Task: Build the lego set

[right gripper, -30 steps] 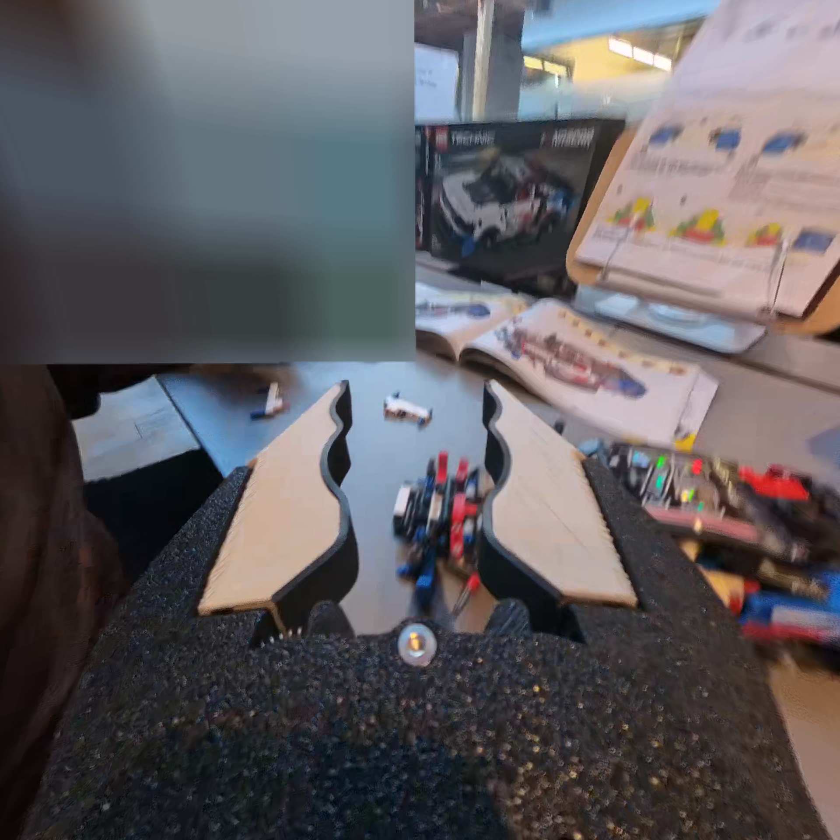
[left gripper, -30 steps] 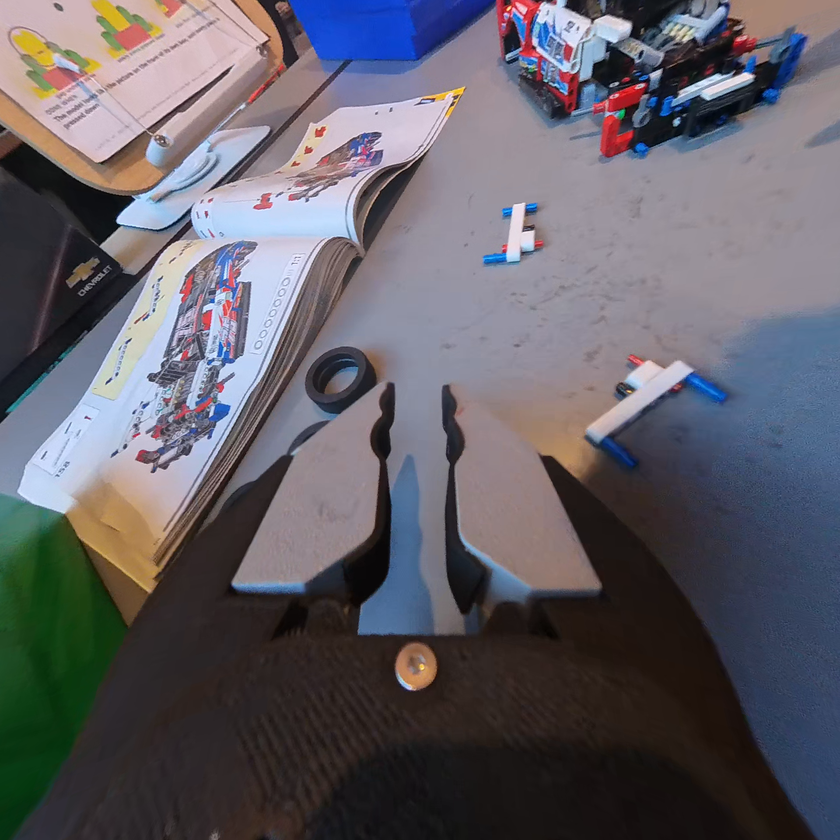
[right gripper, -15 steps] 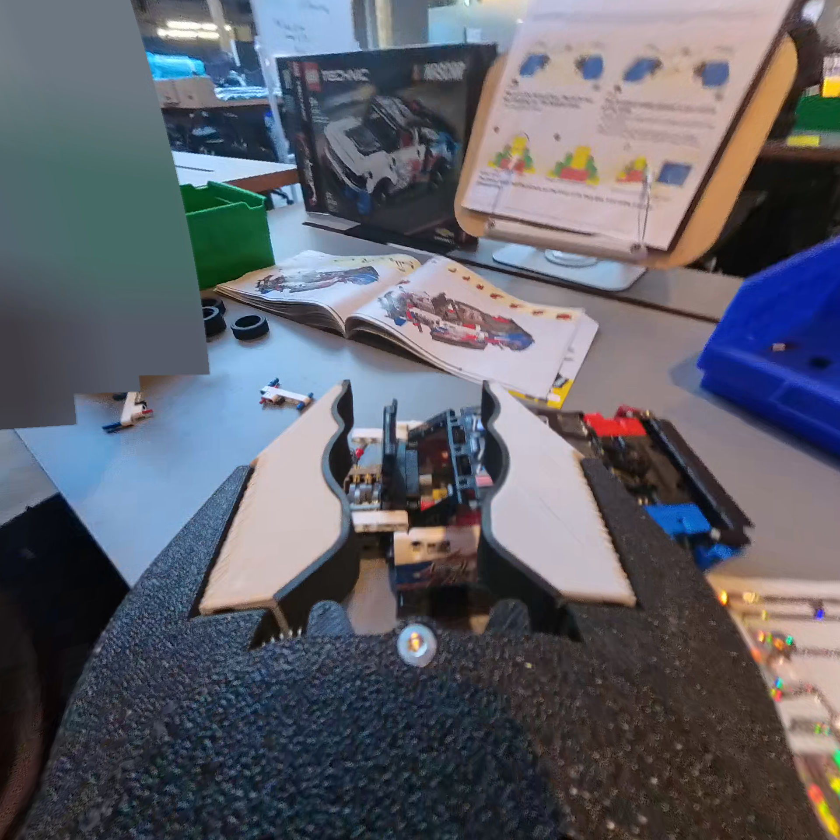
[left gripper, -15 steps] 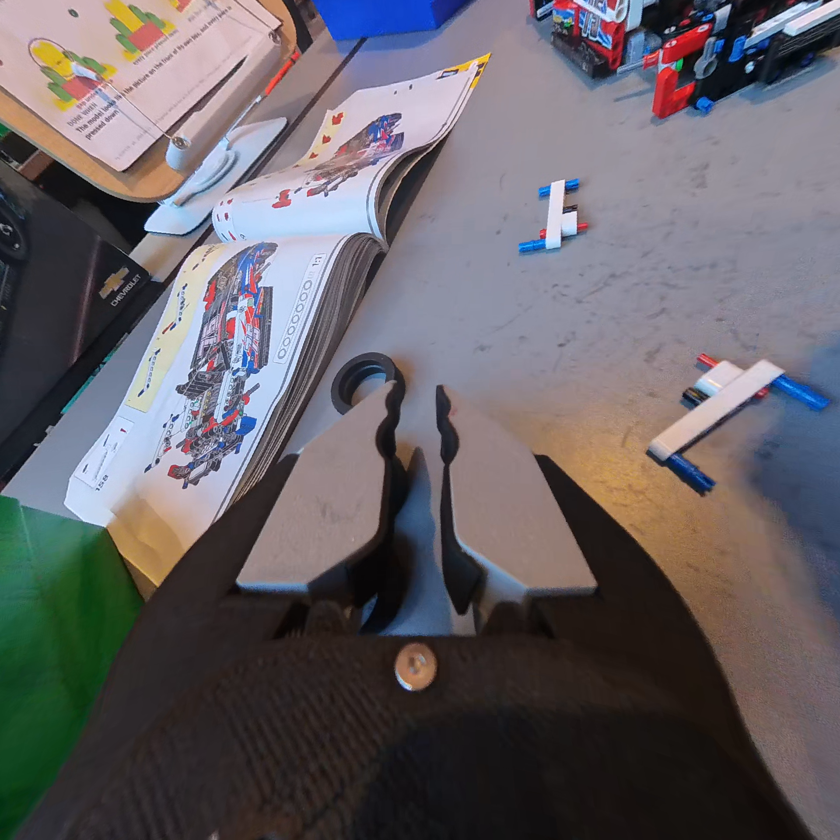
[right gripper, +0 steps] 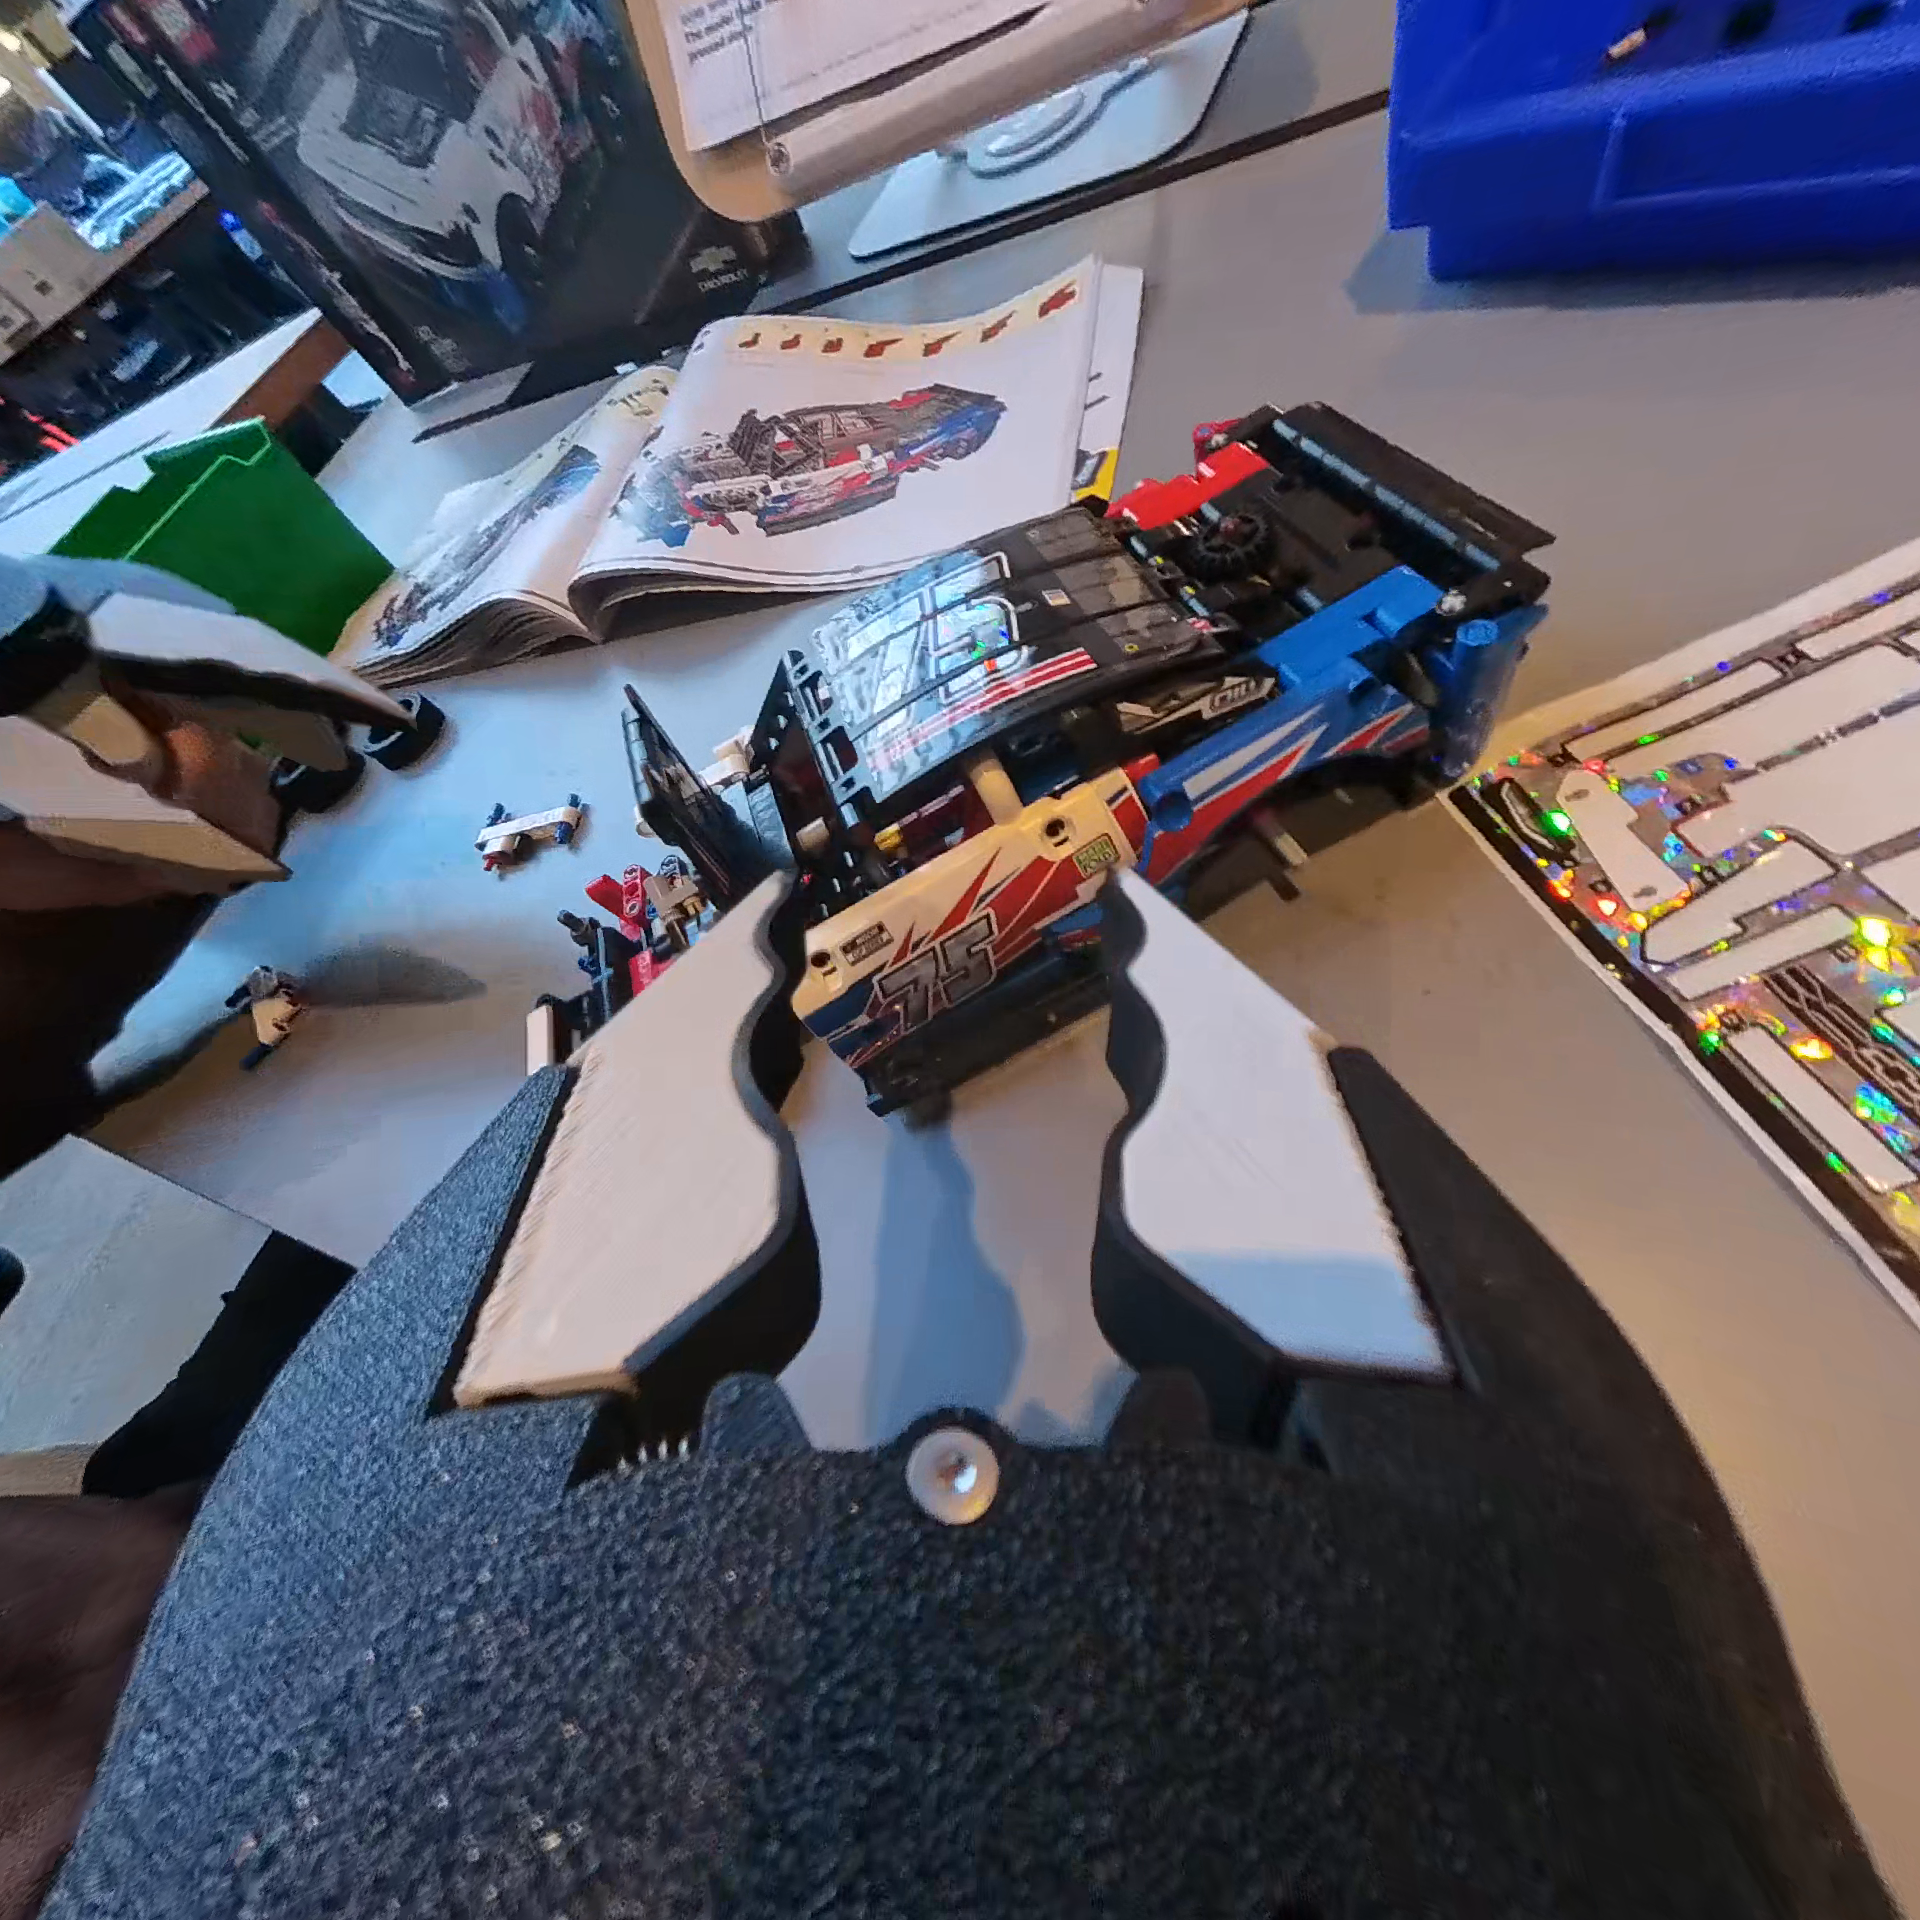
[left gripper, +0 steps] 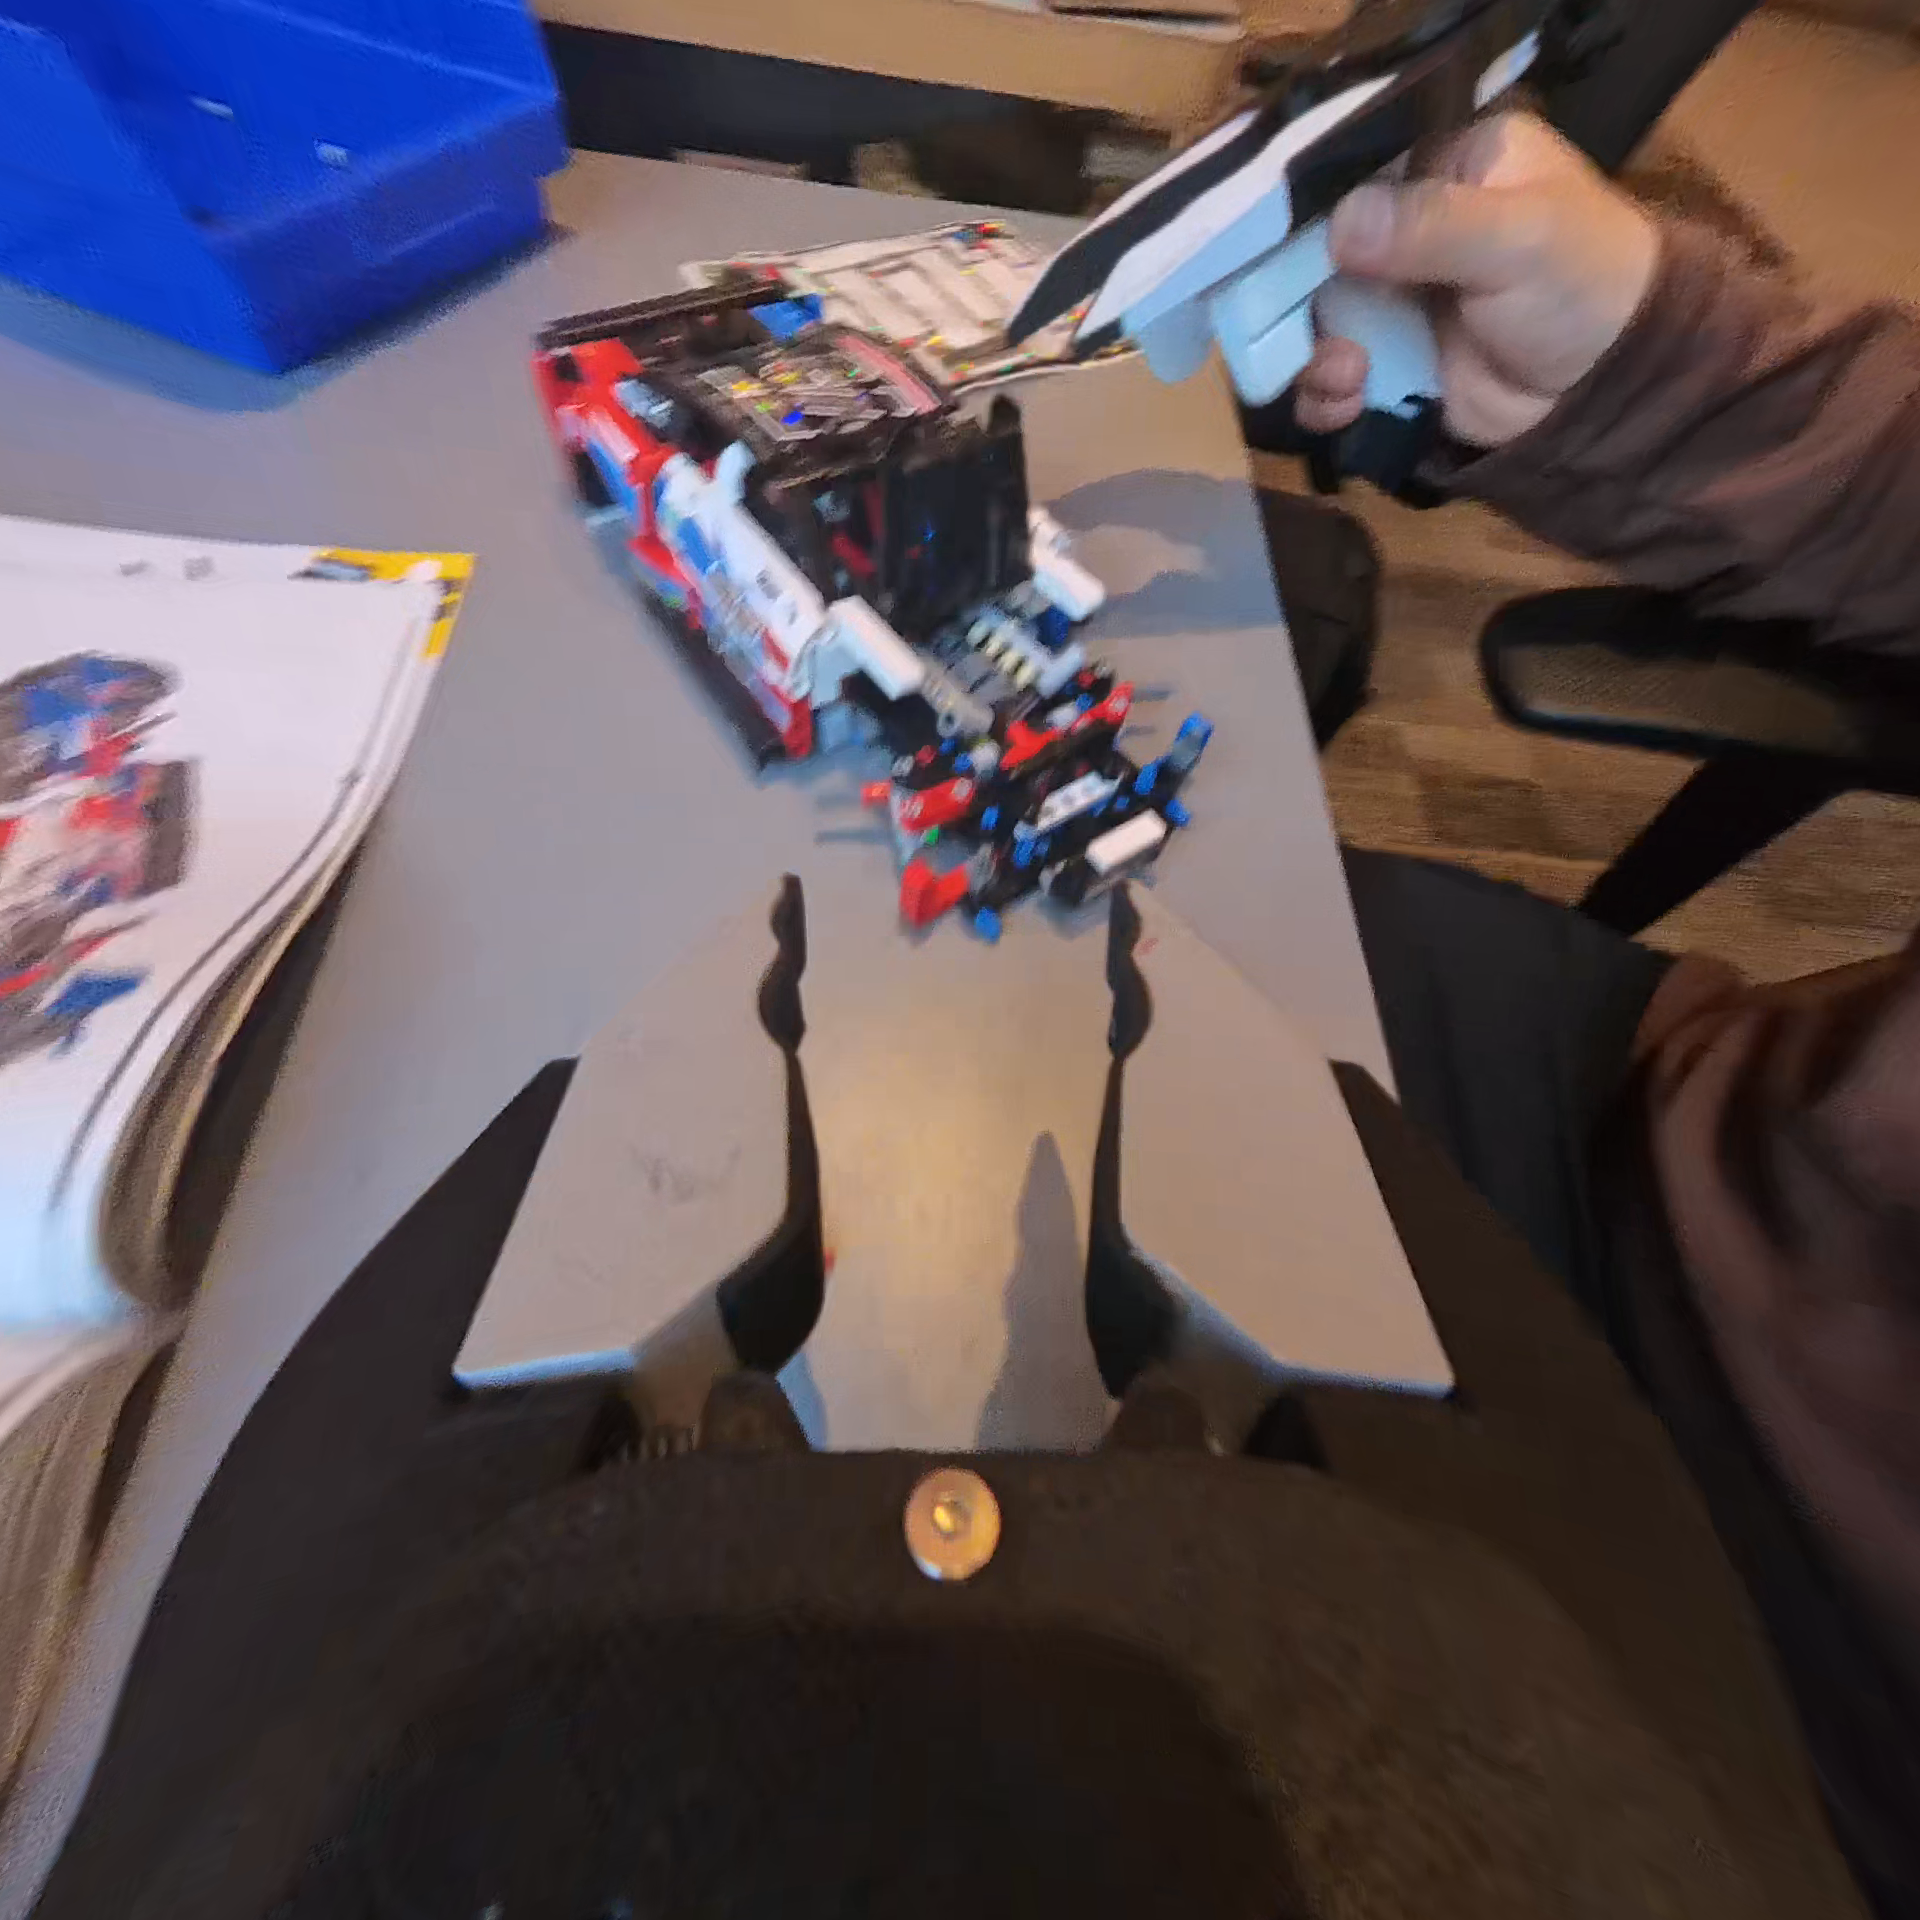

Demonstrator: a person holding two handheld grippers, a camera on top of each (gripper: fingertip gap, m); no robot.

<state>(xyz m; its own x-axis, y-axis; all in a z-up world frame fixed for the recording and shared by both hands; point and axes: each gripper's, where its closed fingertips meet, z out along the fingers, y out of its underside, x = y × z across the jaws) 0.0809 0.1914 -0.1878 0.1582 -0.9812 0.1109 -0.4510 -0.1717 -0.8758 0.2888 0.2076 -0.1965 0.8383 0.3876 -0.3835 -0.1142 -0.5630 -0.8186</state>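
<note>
Grey left gripper, jaws now spread and empty, has swung from the tyre and manual toward the car model mid-table; right gripper, also spread, brackets its near side, so joint handling looks imminent.

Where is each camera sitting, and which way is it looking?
Left wrist view: it rides on the left gripper, whose jaws are open, and looks over the grey table at the lego car; a hand holds the right gripper beyond.
Right wrist view: it rides on the right gripper, also open, and looks at the car's side, with the instruction book behind; the left gripper shows at the left edge.
Both views share the car, the book, the blue bin and the sticker sheet.
</note>
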